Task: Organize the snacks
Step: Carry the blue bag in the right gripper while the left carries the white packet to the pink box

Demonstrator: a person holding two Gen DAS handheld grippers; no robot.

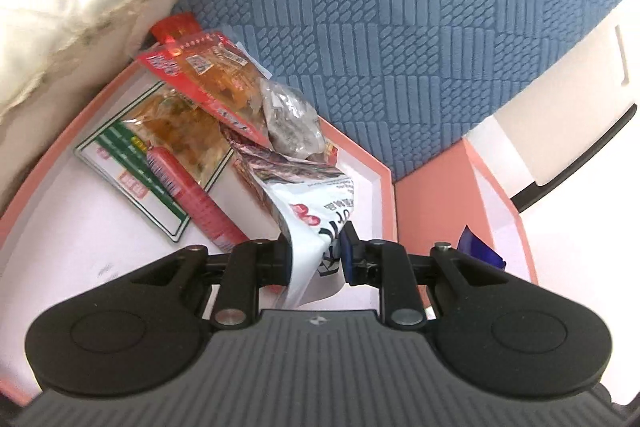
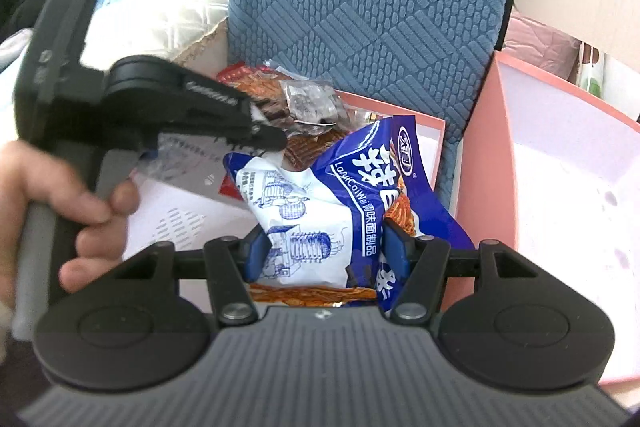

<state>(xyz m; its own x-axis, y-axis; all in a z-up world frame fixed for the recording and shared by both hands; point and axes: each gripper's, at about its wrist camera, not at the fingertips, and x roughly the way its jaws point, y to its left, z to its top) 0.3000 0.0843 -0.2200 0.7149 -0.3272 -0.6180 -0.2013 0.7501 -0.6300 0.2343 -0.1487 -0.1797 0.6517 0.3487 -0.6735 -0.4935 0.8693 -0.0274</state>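
We see the left gripper (image 1: 316,259) pinching a white packet (image 1: 320,203) and the right gripper (image 2: 326,251) clamped on a blue bag (image 2: 344,187), over the pink box (image 1: 360,155).

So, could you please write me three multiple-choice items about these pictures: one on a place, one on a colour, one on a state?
1. Where does the clear packet of dark snacks lie?
A. On the pile of snack bags, at the box's far edge by the blue cushion
B. Outside the box, on the white quilt
C. Between the right gripper's jaws

2. What colour are the outer walls of the box?
A. Green
B. Pink
C. Black

3. What is the left gripper doing?
A. Open over a bare spot
B. Shut on the white bag
C. Shut on the red packet

Answers:
1. A, it sits atop the heap against the cushion.
2. B, the walls show pink, white inside.
3. B, the jaws pinch the white bag's end.
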